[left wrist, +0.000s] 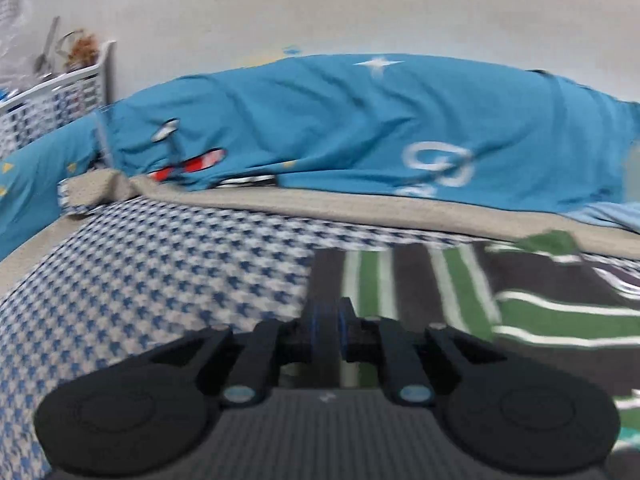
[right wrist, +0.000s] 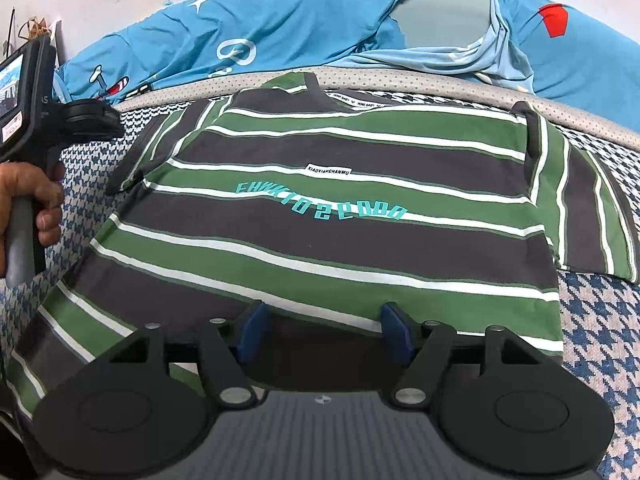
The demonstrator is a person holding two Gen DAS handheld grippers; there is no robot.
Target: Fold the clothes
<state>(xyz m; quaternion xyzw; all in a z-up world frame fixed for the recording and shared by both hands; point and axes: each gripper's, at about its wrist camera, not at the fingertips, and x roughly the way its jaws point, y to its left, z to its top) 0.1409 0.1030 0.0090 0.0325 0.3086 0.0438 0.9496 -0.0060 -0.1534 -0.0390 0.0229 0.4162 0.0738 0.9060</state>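
A striped shirt (right wrist: 340,236) in green, dark grey and white with teal lettering lies flat on the houndstooth bed cover (right wrist: 600,320), collar at the far side. My right gripper (right wrist: 326,320) is open at the near hem, and its blue pads (right wrist: 256,326) stand wide apart over the hem's edge. A hand holds my left gripper (right wrist: 100,120) just left of the shirt's left sleeve (right wrist: 160,140). In the blurred left wrist view, the left gripper (left wrist: 330,316) is shut above the edge of the striped shirt (left wrist: 460,284). I see no cloth held between its fingers.
A crumpled blue printed sheet (left wrist: 360,120) is heaped along the back of the bed against the pale wall, also seen as the blue sheet (right wrist: 280,28). A white basket (left wrist: 60,92) with clutter stands at the far left. Houndstooth cover (left wrist: 160,272) lies bare left of the shirt.
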